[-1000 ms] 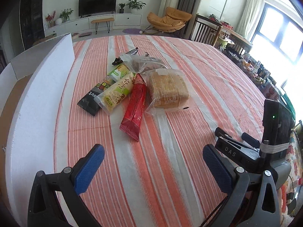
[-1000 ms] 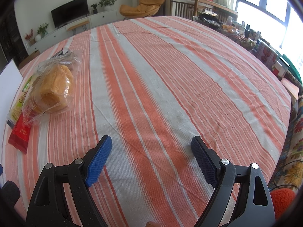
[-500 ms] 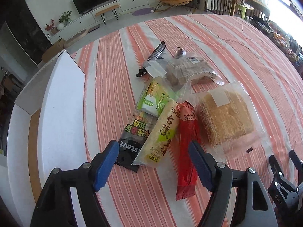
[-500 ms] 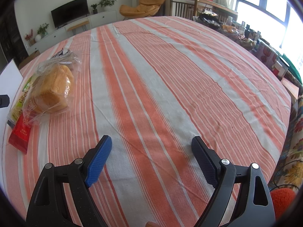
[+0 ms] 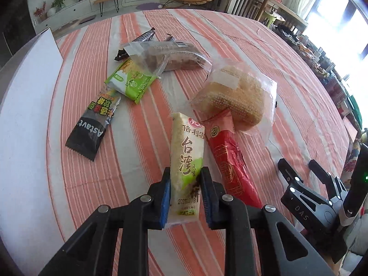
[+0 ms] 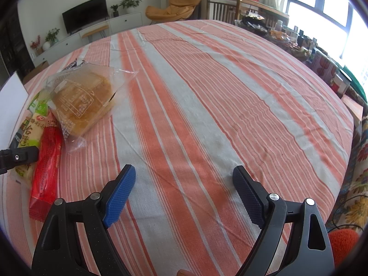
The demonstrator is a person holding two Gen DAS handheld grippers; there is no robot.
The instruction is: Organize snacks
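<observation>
My left gripper (image 5: 185,192) is shut on the near end of a cream-and-green snack pack (image 5: 187,158). Beside it on the striped cloth lie a red pack (image 5: 226,161), a clear bag with a golden cake (image 5: 237,102), a black pack (image 5: 92,130), a green pack (image 5: 131,81) and a clear bag of brown pieces (image 5: 170,56). My right gripper (image 6: 184,193) is open and empty over bare cloth, right of the pile. In its view I see the cake bag (image 6: 80,102), the red pack (image 6: 47,163) and the held pack (image 6: 28,135).
A white box wall (image 5: 25,105) stands along the table's left side. A small dark bar (image 5: 138,42) lies behind the pile. The right gripper's body (image 5: 322,204) shows at lower right. A cluttered shelf (image 6: 322,53) runs past the table's right edge.
My left gripper moved forward and down to the pile and closed on the cream-and-green pack. The right gripper has not moved.
</observation>
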